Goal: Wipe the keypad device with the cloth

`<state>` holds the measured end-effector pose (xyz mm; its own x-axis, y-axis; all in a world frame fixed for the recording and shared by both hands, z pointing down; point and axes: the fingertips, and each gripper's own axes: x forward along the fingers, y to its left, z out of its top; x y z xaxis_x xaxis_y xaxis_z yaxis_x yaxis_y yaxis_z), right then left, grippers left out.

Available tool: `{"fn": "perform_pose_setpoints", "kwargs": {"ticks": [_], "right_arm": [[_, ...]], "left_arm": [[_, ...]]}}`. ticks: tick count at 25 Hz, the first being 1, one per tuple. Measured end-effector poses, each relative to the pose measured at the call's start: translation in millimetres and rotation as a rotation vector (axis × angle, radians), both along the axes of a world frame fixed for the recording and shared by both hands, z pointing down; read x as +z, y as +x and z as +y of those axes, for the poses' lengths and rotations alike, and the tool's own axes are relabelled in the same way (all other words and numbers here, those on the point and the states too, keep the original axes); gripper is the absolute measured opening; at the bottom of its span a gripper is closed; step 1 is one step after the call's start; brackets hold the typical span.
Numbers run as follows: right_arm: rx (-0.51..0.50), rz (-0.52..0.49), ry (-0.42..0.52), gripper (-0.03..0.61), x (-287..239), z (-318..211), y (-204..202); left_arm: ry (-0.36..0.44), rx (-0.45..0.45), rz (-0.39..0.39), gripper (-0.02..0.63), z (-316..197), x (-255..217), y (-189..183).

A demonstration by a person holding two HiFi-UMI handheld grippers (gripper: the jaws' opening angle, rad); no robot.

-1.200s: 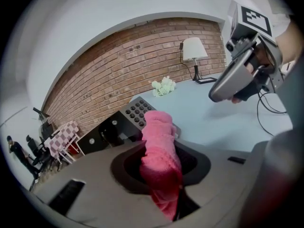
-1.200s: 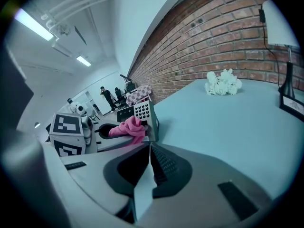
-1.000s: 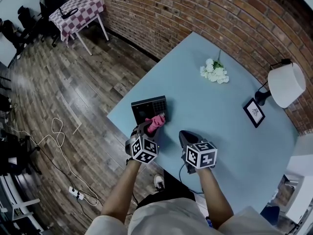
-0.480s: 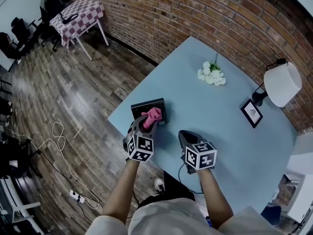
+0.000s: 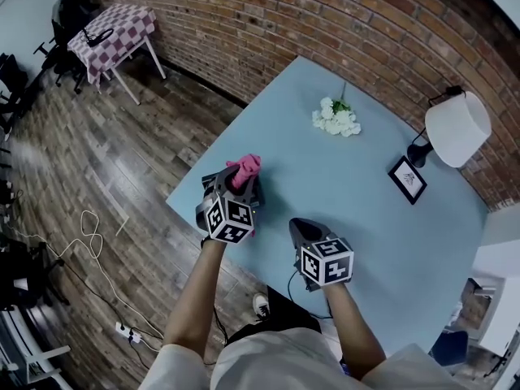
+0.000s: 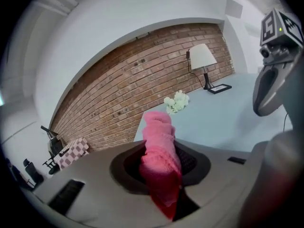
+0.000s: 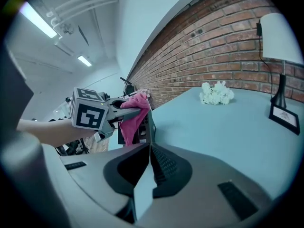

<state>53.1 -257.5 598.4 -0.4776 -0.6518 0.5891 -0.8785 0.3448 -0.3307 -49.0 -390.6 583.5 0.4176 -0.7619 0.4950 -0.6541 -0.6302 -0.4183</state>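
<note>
My left hand-held gripper (image 5: 237,192) is clamped on the pink cloth (image 5: 245,167), whose free end pokes past its tips over the keypad device (image 7: 147,127) at the worktop (image 5: 349,193) corner, so I'd press lightly and sweep evenly across the keys, with my closed, empty right hand-held gripper (image 7: 150,145) alongside ready to steady it.

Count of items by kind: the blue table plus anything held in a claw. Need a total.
keypad device: 1
cloth: 1 (pink, held in the left claw)
flower bunch: 1
lamp: 1
picture frame: 1
Total: 5
</note>
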Motion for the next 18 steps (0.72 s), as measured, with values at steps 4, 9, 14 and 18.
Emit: {"fn": "perform_pose_setpoints", "kwargs": {"ticks": [4,9,14,18], "right_arm": [[0.016,0.004,-0.011,0.031,3.2,-1.8,10.9],[0.022,0.006,-0.015,0.031,5.2,-0.7,13.0],[0.016,0.003,-0.018,0.031,6.4,2.1,10.0],[0.014,-0.001,-0.020,0.031,5.8,3.7,7.2]], "left_arm": [[0.014,0.001,-0.023,0.138,-0.5,2.9,5.7],[-0.010,0.039,-0.057,0.138,11.8,14.0,15.0],[-0.073,0.069,-0.060,0.138,29.9,33.3,25.1],[-0.117,0.093,-0.073,0.138,44.8,49.9,29.2]]}}
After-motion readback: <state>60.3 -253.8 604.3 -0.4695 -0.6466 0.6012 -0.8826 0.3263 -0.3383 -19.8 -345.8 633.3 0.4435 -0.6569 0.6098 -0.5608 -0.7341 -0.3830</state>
